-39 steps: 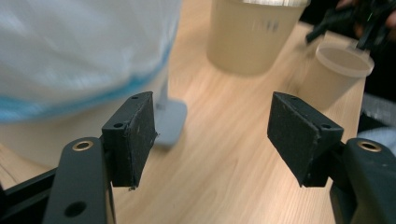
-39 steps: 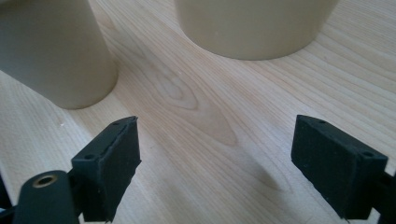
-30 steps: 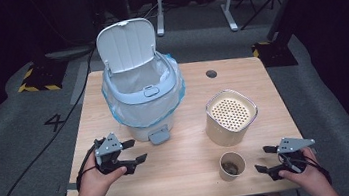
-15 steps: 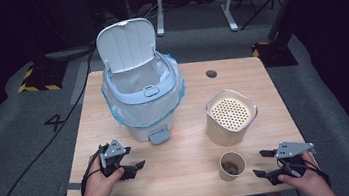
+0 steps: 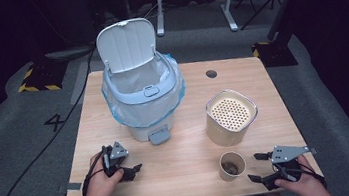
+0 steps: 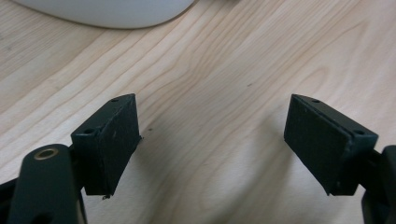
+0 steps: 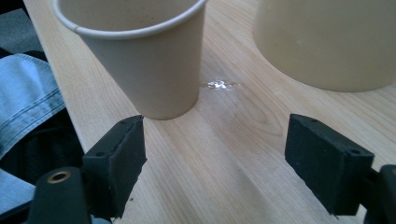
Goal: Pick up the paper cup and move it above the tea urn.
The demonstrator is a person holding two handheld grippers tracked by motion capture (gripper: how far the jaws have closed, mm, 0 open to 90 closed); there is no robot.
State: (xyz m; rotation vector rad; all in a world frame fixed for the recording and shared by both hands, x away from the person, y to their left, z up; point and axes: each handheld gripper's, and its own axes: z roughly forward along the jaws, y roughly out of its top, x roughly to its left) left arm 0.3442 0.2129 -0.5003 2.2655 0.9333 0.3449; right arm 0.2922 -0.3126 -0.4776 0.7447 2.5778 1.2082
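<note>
high view: from above the near edge of the table [image 5: 189, 151], facing forward and down, far.
left gripper view: very close over bare wood near the bin [image 6: 107, 9].
right gripper view: low, close to the paper cup [image 7: 140, 60]; the high view shares this paper cup [image 5: 232, 165].

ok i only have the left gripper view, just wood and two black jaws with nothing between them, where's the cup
Observer: The paper cup stands near the table's front edge, just ahead of the right gripper, whose jaws are open and apart from it.
Operator: anything in the cup
Observer: The high view shows something dark at its bottom; I cannot tell what.
Operator: and that white curve at the top of my picture
Observer: That is the base of the bin, which stands with its lid raised and a bag lining it.
Operator: what else is near the cup
Observer: A beige canister with a perforated top stands just behind it.
</note>
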